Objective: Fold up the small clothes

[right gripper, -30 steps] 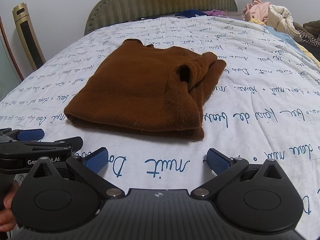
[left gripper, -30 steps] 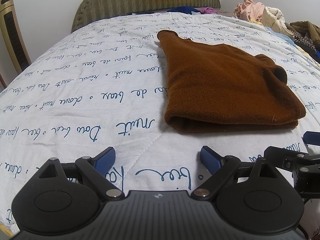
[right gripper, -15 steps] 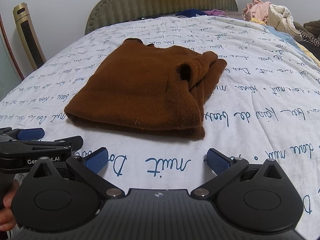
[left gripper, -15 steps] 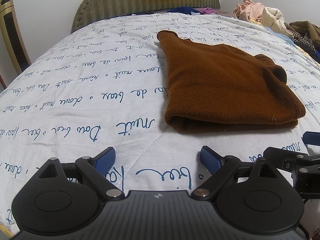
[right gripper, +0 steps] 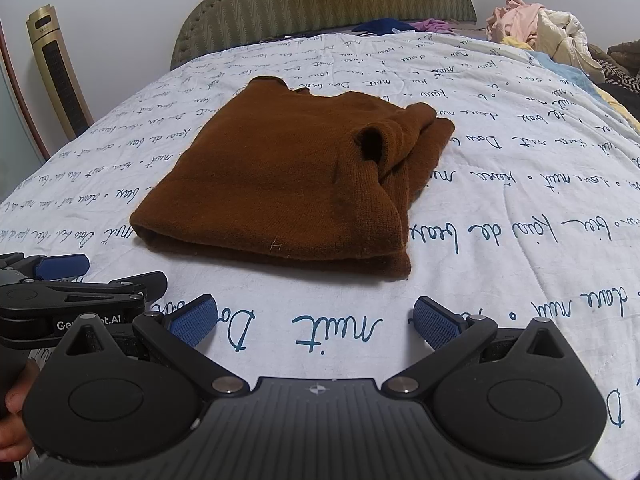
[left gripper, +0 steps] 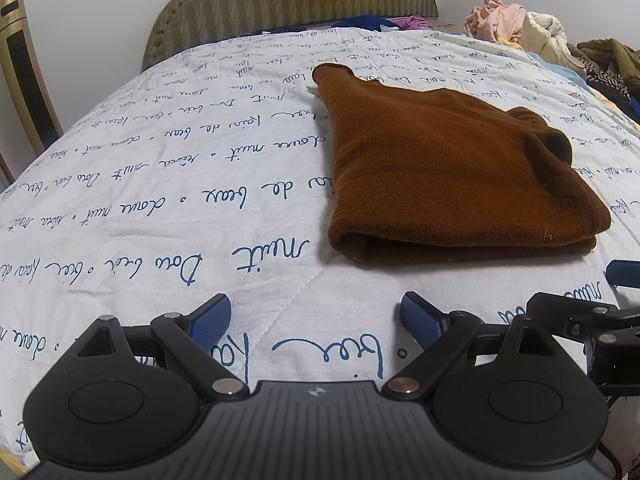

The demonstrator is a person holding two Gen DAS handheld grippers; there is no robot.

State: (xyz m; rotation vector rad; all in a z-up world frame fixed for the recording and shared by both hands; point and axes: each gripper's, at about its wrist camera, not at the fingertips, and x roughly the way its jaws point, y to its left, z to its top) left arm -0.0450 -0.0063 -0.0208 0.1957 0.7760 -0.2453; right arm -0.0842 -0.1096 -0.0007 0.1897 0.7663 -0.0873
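Nothing moved since earlier: folded rust-brown knit sweater (right gripper: 288,184) sits on the white script-printed bed quilt (right gripper: 500,208). Left tool (left gripper: 316,318) and right tool (right gripper: 314,320) both gape wide, empty. Right tool's mostly cut off in the left view.

folded brown sweater (right gripper: 280,188) lies on the script-printed bed (right gripper: 500,208).

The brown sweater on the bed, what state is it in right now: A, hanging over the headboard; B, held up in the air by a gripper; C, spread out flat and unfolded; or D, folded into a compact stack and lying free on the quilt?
D: the brown sweater lies folded in layers on the quilt, with the left gripper and right gripper both open and short of it.
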